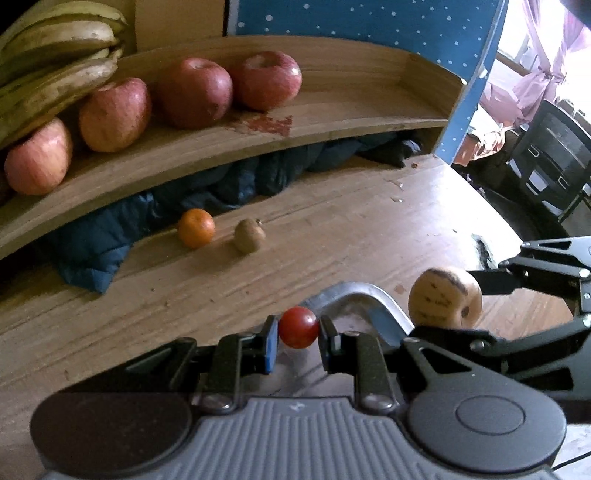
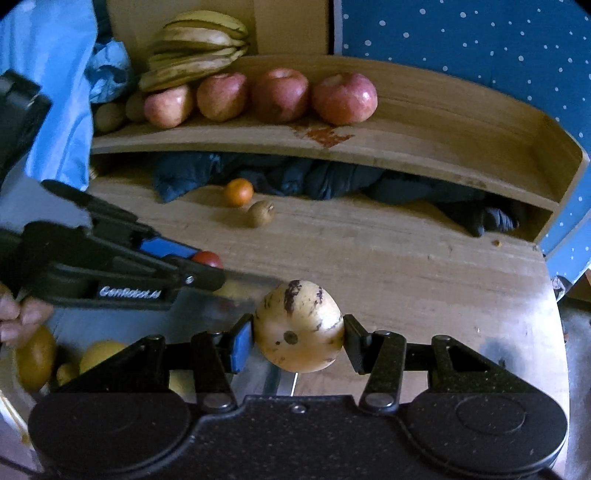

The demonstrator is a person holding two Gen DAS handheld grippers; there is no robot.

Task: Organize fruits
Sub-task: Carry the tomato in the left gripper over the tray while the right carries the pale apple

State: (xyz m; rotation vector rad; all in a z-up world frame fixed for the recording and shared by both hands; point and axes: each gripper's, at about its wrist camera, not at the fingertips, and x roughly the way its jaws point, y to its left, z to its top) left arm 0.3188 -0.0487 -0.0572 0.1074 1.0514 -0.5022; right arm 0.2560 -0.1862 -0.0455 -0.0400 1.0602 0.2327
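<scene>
Both wrist views close, angled down toward shared wooden shelf (image 1: 332, 122).

A wooden surface (image 1: 351, 236) carries a raised wooden shelf (image 1: 369, 110) with a reddish stain (image 1: 271, 123) near its front edge. Dark blue quilted fabric (image 1: 229, 181) is bunched beneath the shelf. Behind stands a blue panel with white dots (image 2: 461, 33). At far right, a black wheeled unit (image 1: 554, 166), possibly a cart, stands below pale purple curtains (image 1: 546, 55).
</scene>
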